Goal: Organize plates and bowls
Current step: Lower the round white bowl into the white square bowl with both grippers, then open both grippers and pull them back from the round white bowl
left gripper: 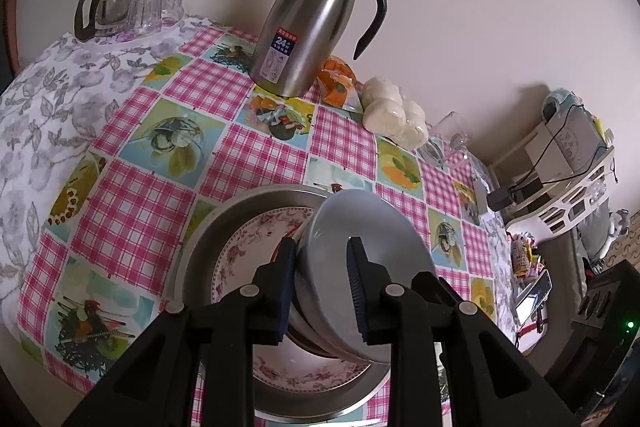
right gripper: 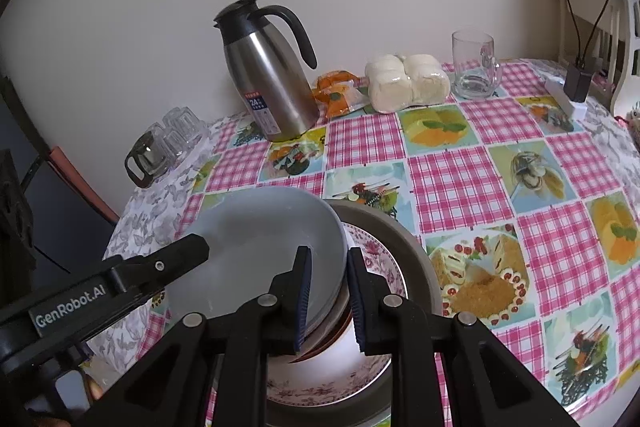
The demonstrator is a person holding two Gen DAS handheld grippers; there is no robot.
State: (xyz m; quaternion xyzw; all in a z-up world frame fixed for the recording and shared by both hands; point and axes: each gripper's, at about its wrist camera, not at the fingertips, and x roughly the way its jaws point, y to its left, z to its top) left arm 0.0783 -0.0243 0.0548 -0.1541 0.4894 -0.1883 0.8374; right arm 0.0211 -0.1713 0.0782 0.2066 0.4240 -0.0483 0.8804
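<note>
The left gripper has its 2 fingers closed on the rim of a grey bowl, 1 pad on the outside wall and 1 pad inside, and the bowl is tilted in this grip. The right gripper holds the opposite side of the same grey bowl; its fingers are only a little apart and they pinch the rim between the blue pads. From the right wrist view, the left gripper comes in from the left side and reaches over the bowl. Under the grey bowl there are more rims of stacked dishes, 1 with a brown edge, but I cannot tell how many. This stack sits on a floral plate with pink flowers, and the plate lies in a round metal tray on the table with a pink checked tablecloth. At the back near the wall stand a steel thermos jug, a packet of white buns, a glass mug and a small glass teapot with upturned glasses beside it.
</note>
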